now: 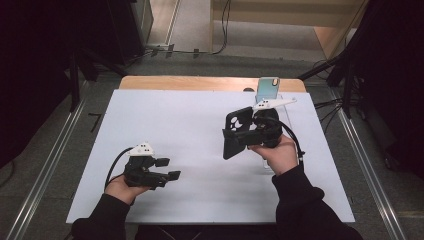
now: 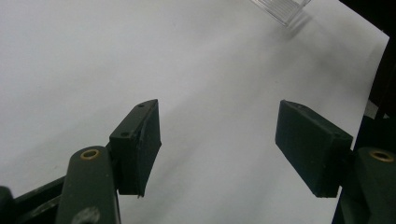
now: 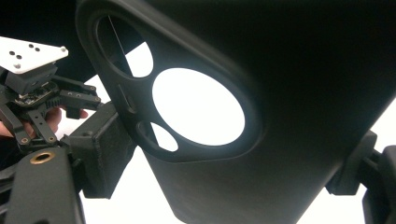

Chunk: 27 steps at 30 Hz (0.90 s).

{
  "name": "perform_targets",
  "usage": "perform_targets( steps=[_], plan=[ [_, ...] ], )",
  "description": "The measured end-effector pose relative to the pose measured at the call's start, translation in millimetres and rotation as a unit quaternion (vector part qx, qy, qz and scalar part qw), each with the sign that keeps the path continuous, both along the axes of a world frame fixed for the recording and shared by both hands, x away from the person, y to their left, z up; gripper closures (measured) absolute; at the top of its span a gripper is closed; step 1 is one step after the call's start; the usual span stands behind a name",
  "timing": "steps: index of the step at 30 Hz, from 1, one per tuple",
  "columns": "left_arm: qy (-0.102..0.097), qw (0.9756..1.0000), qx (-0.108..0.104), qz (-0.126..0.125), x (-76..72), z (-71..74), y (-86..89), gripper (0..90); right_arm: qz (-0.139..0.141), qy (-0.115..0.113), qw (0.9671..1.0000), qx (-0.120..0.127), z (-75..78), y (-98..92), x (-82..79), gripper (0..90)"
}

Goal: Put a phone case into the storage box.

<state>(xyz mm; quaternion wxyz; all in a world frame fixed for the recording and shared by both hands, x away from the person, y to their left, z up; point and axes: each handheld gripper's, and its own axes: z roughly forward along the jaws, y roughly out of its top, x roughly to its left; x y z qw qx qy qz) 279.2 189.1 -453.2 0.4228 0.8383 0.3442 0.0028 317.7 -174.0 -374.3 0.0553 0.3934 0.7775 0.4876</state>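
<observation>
Gripping a black phone case [image 1: 236, 135] between its jaws, your right gripper [image 1: 250, 131] holds it raised above the white table surface [image 1: 190, 120], while a phone [image 1: 268, 89] stands upright in a clear stand [image 2: 281, 8] at the table's far edge, just behind that gripper. Your left gripper [image 1: 169, 169] sits low near the front left with its jaws wide apart and nothing between them. Through the case's camera cutouts, the right gripper view shows your left gripper [image 3: 32, 93] and fingers [image 3: 53, 116]; the left gripper view adds a corner of the clear stand.
</observation>
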Motion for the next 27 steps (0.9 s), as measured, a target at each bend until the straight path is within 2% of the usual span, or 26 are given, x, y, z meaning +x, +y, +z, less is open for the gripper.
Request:
perform_targets(
  steps=[8,15,23,27],
  plan=[
    [0.000,0.9999,0.004,0.010,-4.4,-1.8,5.0,31.3,-0.023,-0.010,0.9997,0.007,17.8,-23.2,6.9,16.0],
    [0.000,0.9998,0.005,0.020,-9.4,-2.1,10.1,31.3,-0.063,-0.014,0.9978,0.017,28.7,-50.8,14.4,16.0],
    [0.000,0.9996,0.003,0.029,-12.5,-2.8,14.1,31.3,-0.110,-0.020,0.9933,0.028,33.2,-83.0,21.9,16.2],
    [0.001,0.9995,0.001,0.032,-12.4,-3.3,15.4,31.3,-0.135,-0.022,0.9904,0.020,32.2,-93.8,24.9,16.2]
  ],
)
